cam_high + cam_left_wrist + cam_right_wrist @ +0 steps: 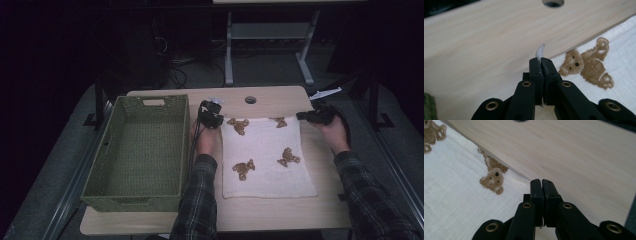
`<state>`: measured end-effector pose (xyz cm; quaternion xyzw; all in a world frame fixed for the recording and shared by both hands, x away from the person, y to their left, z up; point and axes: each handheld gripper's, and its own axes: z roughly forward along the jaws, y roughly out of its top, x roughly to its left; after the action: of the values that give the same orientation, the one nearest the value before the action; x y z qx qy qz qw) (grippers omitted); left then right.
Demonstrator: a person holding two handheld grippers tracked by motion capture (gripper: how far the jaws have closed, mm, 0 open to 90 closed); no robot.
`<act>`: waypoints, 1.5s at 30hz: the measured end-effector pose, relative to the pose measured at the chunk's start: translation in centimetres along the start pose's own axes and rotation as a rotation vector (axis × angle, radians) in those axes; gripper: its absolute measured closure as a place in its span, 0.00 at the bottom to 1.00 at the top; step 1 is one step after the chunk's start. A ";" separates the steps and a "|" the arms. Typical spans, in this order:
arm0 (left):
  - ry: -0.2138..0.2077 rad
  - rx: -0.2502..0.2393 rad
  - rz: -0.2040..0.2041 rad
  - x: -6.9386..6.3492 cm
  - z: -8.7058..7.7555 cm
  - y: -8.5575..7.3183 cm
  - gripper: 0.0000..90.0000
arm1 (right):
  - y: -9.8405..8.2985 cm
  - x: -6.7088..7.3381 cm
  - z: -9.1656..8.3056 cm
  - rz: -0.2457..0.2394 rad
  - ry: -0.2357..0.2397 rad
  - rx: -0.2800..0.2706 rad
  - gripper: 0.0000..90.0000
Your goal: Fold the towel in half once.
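A white cloth point(265, 155) printed with brown teddy bears lies flat on the wooden table point(280, 212). My left gripper point(212, 120) sits at the cloth's far left corner. In the left gripper view this gripper point(541, 61) is shut on the cloth point(621, 50), and a white sliver of fabric pokes up between the jaw tips. My right gripper point(305, 116) is at the far right corner. In the right gripper view the jaws of that gripper point(541, 182) are pressed together where the cloth's point(454, 195) edge runs in under them.
A green woven basket point(95, 165) stands with nothing in it on the left of the table, close beside my left forearm. A round cable hole point(250, 99) sits in the tabletop behind the cloth. Bare wood borders the cloth at front and right.
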<state>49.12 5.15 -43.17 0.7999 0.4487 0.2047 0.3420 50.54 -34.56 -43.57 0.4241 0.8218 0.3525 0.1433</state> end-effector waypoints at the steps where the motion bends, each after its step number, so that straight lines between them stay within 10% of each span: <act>1: 0.005 -0.008 0.000 0.0 -0.2 0.3 0.97 | 0.3 0.0 -0.3 0.003 -0.003 -0.011 0.98; 10: 0.002 -0.059 -0.003 -0.3 -2.8 1.8 0.97 | 2.1 0.1 -2.7 -0.013 0.007 -0.089 0.98; 18: -0.036 -0.064 -0.034 -0.8 -4.7 -0.1 0.97 | -0.3 1.3 -4.0 -0.015 0.058 -0.107 0.98; 45: -0.050 -0.026 0.058 -6.1 -9.9 -5.5 0.97 | -6.5 6.9 -9.2 -0.087 0.103 -0.128 0.98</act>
<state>36.53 5.49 -40.60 0.8129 0.4140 0.2000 0.3575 37.61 -35.82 -41.19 0.3592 0.8215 0.4192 0.1429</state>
